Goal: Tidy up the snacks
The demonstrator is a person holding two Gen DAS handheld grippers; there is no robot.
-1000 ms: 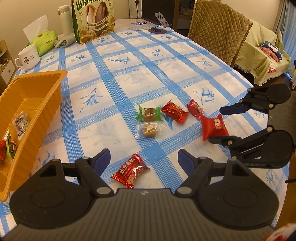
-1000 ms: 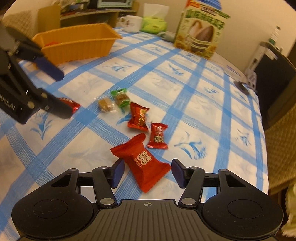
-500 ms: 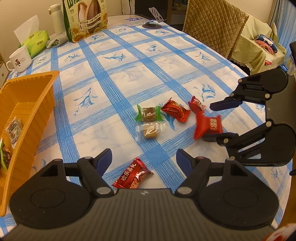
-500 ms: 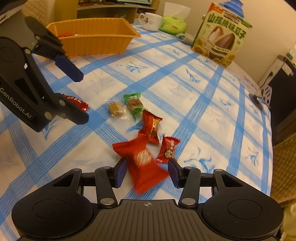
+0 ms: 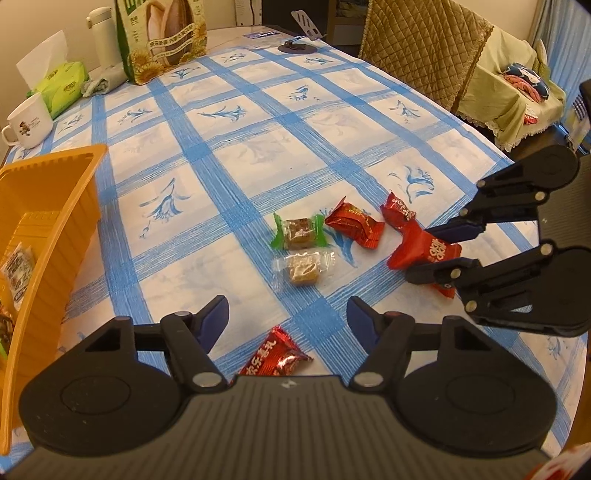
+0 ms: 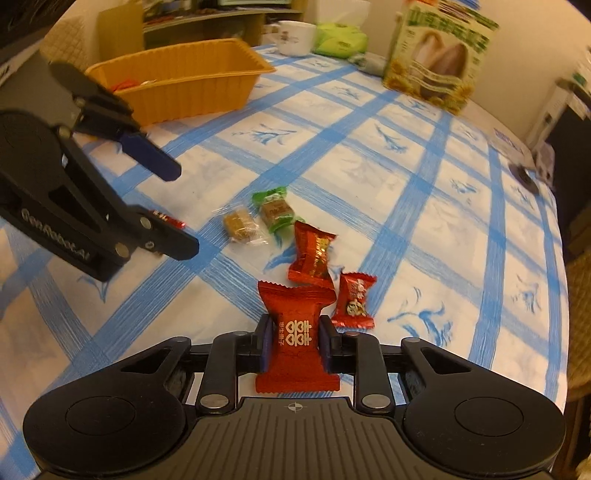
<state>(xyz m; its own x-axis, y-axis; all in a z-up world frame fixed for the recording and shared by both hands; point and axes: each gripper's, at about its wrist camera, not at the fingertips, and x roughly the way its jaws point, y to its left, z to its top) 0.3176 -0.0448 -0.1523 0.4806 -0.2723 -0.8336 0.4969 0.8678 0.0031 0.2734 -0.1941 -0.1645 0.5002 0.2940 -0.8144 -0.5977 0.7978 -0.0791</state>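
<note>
Right gripper (image 6: 292, 338) clenches the red candy (image 6: 295, 334), left gripper (image 5: 287, 320) gapes over bare checked desk (image 5: 229, 155) beside the orange basket (image 5: 55, 221).

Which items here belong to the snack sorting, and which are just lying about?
Job:
- orange basket
- big red packet in right gripper
- red candy below open left gripper
- green-wrapped candy

Bystanders:
- mug
- tissue pack
- sunflower seed bag

Mug (image 5: 27, 122), tissue pack (image 5: 61, 86), thermos (image 5: 105, 35)
</note>
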